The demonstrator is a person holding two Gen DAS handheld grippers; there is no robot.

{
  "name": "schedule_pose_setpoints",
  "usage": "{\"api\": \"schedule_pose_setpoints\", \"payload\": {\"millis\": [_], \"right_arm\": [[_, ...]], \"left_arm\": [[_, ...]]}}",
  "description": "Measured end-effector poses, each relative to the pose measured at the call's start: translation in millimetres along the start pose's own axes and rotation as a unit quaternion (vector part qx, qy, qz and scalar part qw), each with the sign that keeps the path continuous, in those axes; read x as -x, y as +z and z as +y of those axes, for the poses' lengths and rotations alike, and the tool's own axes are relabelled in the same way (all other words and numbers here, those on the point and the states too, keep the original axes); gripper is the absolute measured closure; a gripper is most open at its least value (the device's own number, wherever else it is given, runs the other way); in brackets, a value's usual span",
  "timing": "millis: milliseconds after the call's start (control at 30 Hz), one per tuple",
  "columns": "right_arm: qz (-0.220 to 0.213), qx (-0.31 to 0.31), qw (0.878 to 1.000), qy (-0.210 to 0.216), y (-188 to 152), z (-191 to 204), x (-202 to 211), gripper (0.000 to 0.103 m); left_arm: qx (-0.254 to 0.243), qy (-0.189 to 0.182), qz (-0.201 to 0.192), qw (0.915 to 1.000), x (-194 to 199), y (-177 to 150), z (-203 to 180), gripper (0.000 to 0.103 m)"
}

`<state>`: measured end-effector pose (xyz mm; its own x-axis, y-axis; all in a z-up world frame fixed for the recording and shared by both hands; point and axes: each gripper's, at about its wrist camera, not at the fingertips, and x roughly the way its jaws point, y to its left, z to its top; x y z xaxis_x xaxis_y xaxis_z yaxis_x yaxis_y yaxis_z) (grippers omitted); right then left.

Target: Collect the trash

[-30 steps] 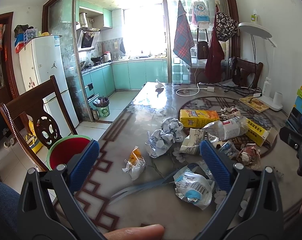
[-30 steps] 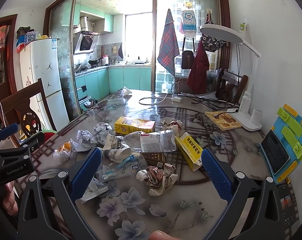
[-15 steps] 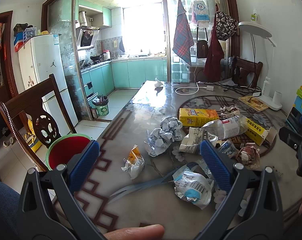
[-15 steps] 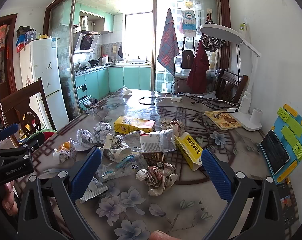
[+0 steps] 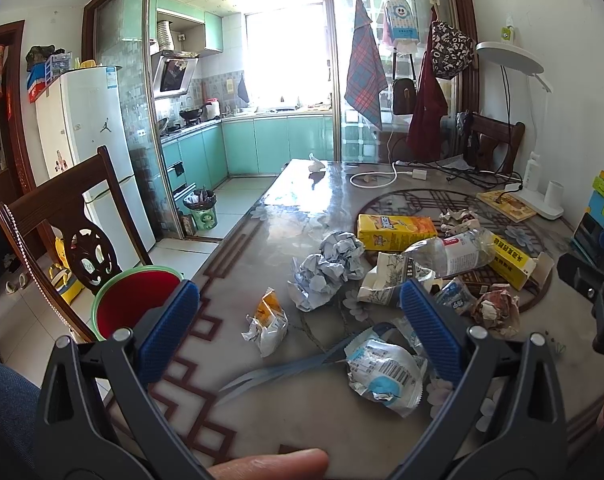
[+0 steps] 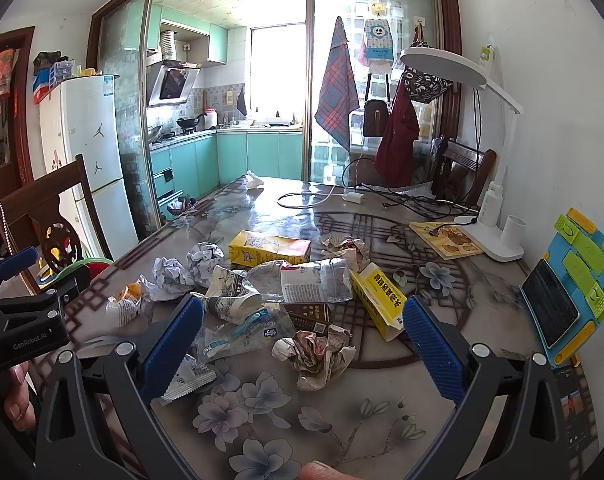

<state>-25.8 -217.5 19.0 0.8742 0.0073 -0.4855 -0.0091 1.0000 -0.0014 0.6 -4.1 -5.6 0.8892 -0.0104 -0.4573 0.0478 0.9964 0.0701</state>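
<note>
Trash lies scattered over the table (image 6: 442,420), all of it apart from the red bucket (image 5: 136,304), which stands on the floor just off the table's left edge, beside a wooden chair (image 5: 58,216). Nearest the bucket is a small orange-and-white wrapper (image 5: 267,322); beyond it from the bucket sit two balls of crumpled paper (image 5: 328,268), then a crushed paper cup (image 6: 230,294), a squashed plastic bottle (image 6: 306,280) and two yellow cartons (image 6: 268,247). A silvery packet (image 5: 384,374) lies close to the camera, farther from the bucket than the orange-and-white wrapper.

Both tools are empty. The left gripper (image 5: 300,330) has its blue pads spread wide above the table, with the wrapper and the packet showing between them. The right gripper (image 6: 302,344) is likewise spread, hanging over a crumpled printed wad (image 6: 316,354) and a clear plastic bag (image 6: 242,332).

Nothing looks collected yet, so this reads as the start: choosing a first piece. The next move probably calls for lowering one gripper around a single light item, closing gently so it does not skid on the glossy top, then carrying it left to the bucket.
</note>
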Motion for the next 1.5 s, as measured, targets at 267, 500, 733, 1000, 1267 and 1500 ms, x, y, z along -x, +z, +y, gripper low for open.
{"api": "schedule_pose_setpoints", "payload": {"millis": [267,500,733,1000,1267,1500], "right_arm": [[0.0,0.0,1.0,0.0,0,0,0,0.006],[0.0,0.0,1.0,0.0,0,0,0,0.006],[0.001,0.001,1.0,-0.001,-1,1,-1,0.006],[0.012,-0.006,1.0,-0.007,-5,-3,-5,0.006],[0.037,-0.021,0.999,-0.011,-7,-6,-10,0.006],[0.046,-0.047,0.998,-0.006,-1,-14,-10,0.006]], "left_arm": [[0.001,-0.002,0.001,1.0,0,-1,0,0.003],[0.001,-0.002,0.001,1.0,-1,-1,0,0.003],[0.001,-0.003,0.002,1.0,-1,-1,1,0.003],[0.004,-0.011,0.04,0.9991,-15,-3,6,0.003],[-0.042,-0.02,0.107,0.9932,-55,15,3,0.003],[-0.1,-0.076,0.187,0.9744,-121,33,-3,0.003]]}}
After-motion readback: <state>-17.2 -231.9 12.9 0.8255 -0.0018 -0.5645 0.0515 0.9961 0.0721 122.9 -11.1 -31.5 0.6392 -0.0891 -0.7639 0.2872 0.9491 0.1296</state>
